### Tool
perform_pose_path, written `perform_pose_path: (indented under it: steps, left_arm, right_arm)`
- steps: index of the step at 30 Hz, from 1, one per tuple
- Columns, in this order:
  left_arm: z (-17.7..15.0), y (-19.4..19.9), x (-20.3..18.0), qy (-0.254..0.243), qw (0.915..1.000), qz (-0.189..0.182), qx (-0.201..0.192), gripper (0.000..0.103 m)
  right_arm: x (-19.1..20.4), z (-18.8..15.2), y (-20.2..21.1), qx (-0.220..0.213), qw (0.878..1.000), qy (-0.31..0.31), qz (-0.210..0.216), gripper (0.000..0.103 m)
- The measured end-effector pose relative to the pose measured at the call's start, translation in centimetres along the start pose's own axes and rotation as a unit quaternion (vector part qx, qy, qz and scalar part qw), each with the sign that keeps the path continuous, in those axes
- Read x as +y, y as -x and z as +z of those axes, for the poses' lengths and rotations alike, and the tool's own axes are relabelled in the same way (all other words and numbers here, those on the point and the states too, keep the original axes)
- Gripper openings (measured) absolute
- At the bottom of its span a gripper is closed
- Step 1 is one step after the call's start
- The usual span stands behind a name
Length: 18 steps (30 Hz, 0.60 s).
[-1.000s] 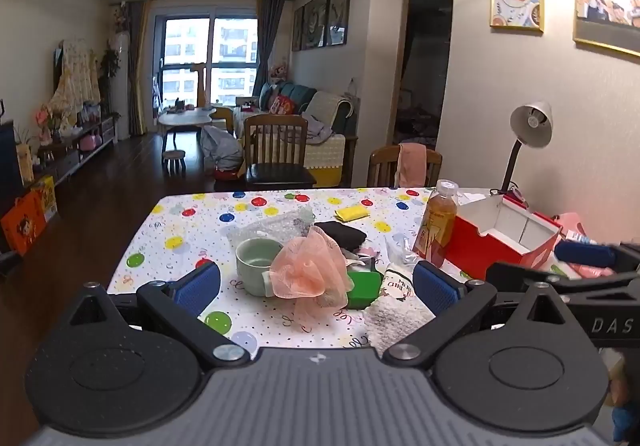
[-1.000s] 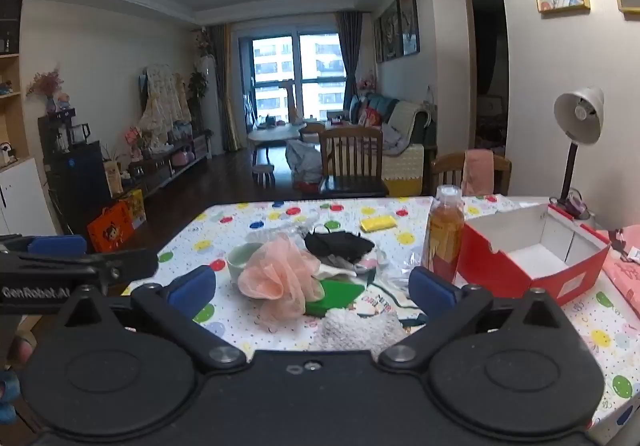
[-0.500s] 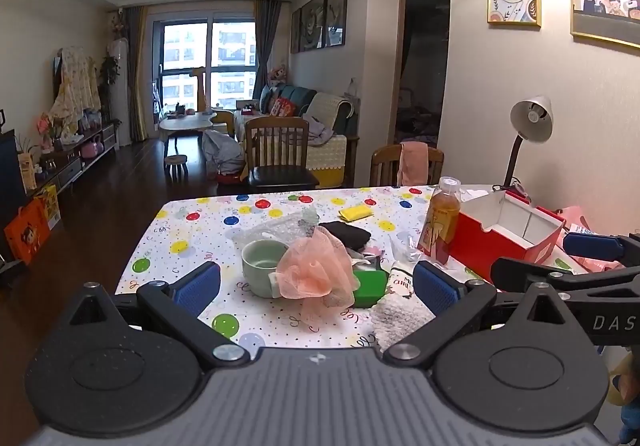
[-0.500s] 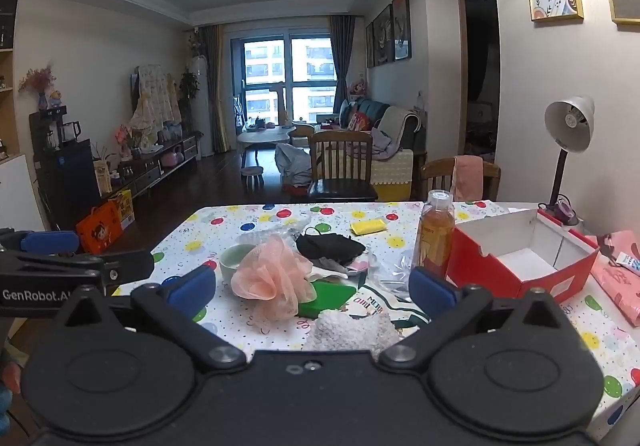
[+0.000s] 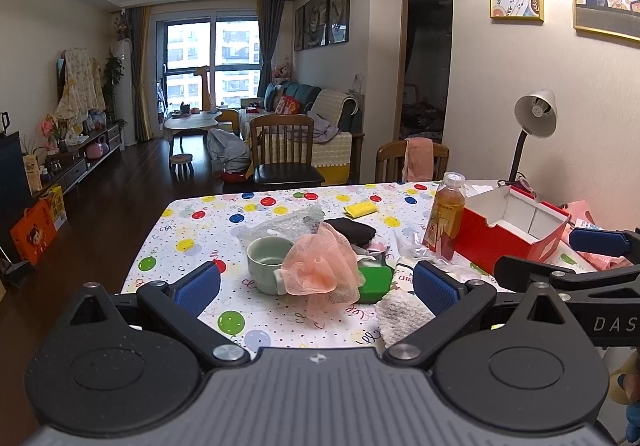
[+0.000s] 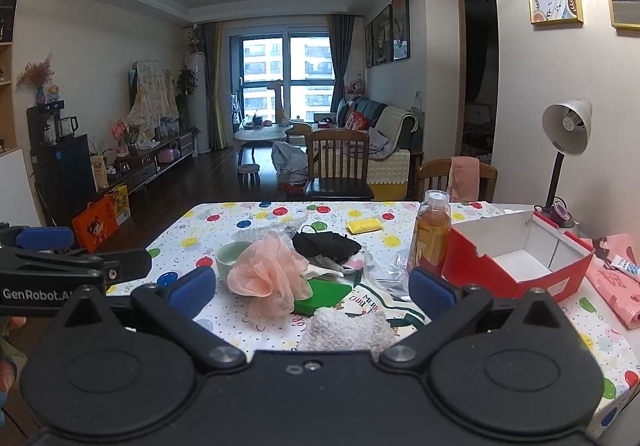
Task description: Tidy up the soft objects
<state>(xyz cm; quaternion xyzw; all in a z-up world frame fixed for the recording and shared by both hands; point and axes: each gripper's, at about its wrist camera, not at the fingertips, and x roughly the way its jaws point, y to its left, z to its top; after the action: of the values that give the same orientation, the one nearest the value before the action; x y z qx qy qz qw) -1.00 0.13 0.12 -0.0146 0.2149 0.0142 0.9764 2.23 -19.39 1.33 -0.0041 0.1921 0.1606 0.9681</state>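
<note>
The left gripper point(image 5: 316, 284) has its jaws spread wide and holds nothing; its blue pads point(image 5: 198, 286) flank the heap of things on the table without touching any. The right gripper point(image 6: 312, 284) is likewise spread wide and empty, hovering above the near edge of the table.

In the left wrist view the peach mesh bath pouf point(image 5: 322, 268) lies dead ahead at twelve o'clock, leaning against a pale green cup point(image 5: 268, 260) at its nine o'clock side and draped partly over a green block point(image 5: 376, 280) at its three o'clock. At about five o'clock from the pouf, close to the right pad, sits a white fuzzy cloth point(image 5: 400, 314). Behind the pouf, toward one o'clock, is a black soft item point(image 5: 352, 230), perhaps a face mask, though the view is too coarse to be sure. A yellow sponge point(image 5: 361, 208) lies farther back, well apart from the heap. A bottle of amber drink point(image 5: 446, 218) stands upright at two o'clock, just beside an open red box point(image 5: 516, 242) with a white inside. Crumpled clear plastic point(image 5: 280, 224) lies behind the cup.

The table point(image 5: 192, 222) wears a white cloth with coloured dots. A desk lamp point(image 5: 534, 118) stands at the wall beyond the box. Two wooden chairs point(image 5: 286, 154) face the far edge, with a living room and a big window point(image 5: 212, 62) beyond.
</note>
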Motion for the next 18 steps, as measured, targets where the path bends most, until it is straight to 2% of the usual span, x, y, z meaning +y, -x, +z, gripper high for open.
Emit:
perform_pose_path:
  steps: [18]
  left_arm:
    - [-0.23,0.32,-0.44,-0.005,0.9999,-0.012,-0.005,0.103]
  right_arm:
    - [-0.66,-0.19,0.26,-0.006,1.0,-0.007,-0.008,0.103]
